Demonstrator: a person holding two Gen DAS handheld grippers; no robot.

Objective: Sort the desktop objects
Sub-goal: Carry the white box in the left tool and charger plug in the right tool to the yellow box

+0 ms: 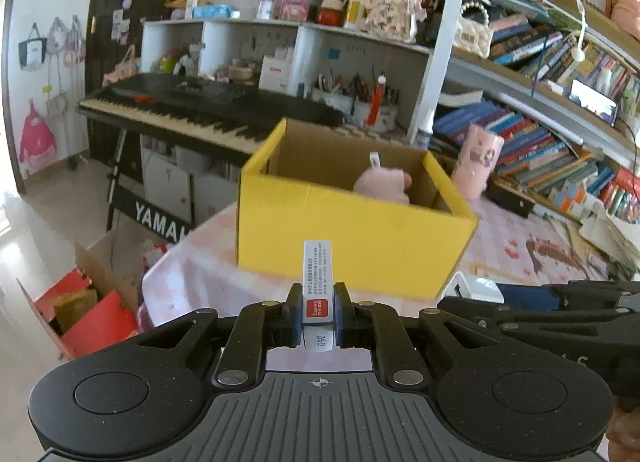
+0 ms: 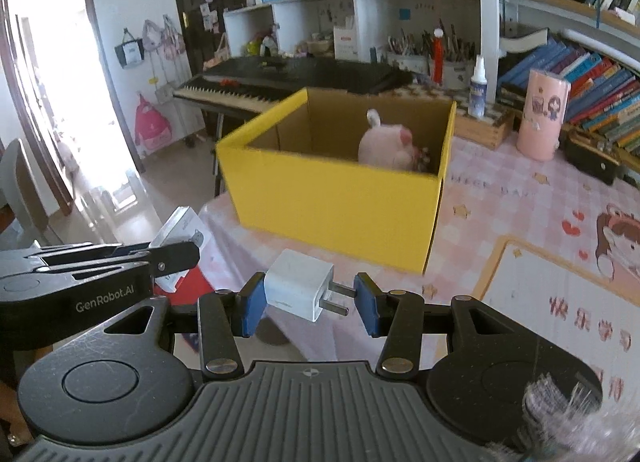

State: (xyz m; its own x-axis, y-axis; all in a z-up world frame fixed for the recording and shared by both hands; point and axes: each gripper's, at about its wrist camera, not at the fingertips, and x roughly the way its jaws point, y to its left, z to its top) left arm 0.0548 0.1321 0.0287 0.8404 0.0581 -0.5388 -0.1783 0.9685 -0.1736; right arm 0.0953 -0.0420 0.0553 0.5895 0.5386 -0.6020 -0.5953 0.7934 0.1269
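Observation:
My left gripper (image 1: 317, 312) is shut on a slim white box of staples (image 1: 317, 282) with a red label, standing upright between the blue pads. My right gripper (image 2: 308, 300) is shut on a white plug charger (image 2: 298, 288), its two prongs against the right pad. Both hang above the table in front of an open yellow cardboard box (image 1: 352, 234) (image 2: 336, 198). A pink plush toy (image 1: 384, 184) (image 2: 386, 146) lies inside the box at its right end. The right gripper's side shows in the left wrist view at the right edge, and the left gripper's at the left edge of the right wrist view.
The table wears a pink checked cloth (image 2: 520, 198). A pink tumbler (image 2: 542, 118) and a spray bottle (image 2: 478, 88) stand behind the box to the right. A keyboard piano (image 1: 200, 110) lies beyond the table's left edge, with bookshelves (image 1: 560, 142) on the right. Red cartons (image 1: 92, 314) sit on the floor.

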